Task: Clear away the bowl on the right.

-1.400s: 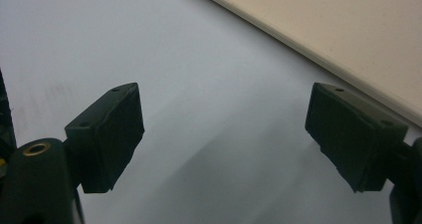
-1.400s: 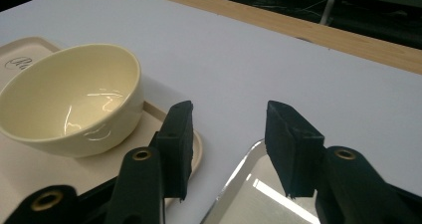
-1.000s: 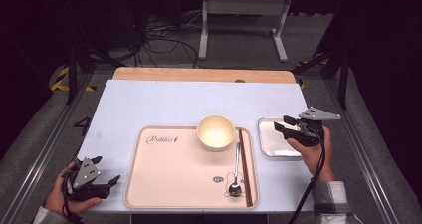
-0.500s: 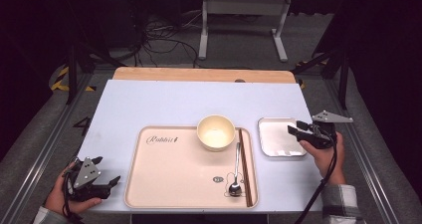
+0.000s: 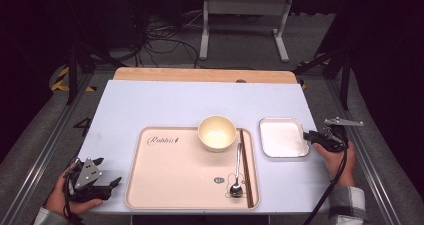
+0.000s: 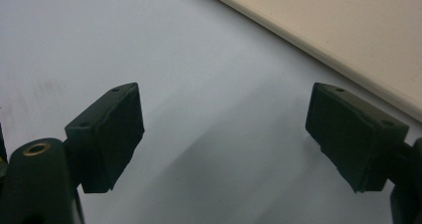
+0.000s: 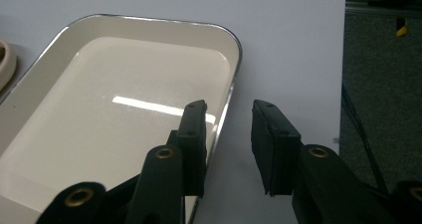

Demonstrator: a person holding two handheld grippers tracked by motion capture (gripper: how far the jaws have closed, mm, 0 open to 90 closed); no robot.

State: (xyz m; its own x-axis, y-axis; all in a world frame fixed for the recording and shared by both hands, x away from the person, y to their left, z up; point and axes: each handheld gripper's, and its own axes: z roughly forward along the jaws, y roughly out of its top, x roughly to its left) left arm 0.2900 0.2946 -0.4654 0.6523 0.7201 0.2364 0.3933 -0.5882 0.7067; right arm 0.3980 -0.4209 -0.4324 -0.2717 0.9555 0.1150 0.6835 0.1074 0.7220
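Now poised astride the right-hand rim of the small white dish (image 7: 124, 99): right gripper (image 7: 228, 139) with jaws part-open and just been closing, one finger (image 7: 195, 134) over the dish's inside wall, the other over the bare table beyond the rim, no clear pinch on it yet. Best handled, by the look of it, with a level approach, rim centred in the gap, a firm close before any lift, since a shallow glossy rim seems likely to slip from a partial bite. Seen from the high view, same right gripper (image 5: 311, 136) at the dish (image 5: 281, 137) near the table's right edge, just beside the beige tray (image 5: 170, 185) carrying a bowl (image 5: 217, 133), a spoon (image 5: 236, 175) and chopsticks (image 5: 246, 167). Farther out, near the front left corner of the table (image 5: 200, 102), left gripper (image 5: 106, 172) resting with jaws wide open and empty, fingers (image 6: 117, 129) above bare surface beside the tray's edge.
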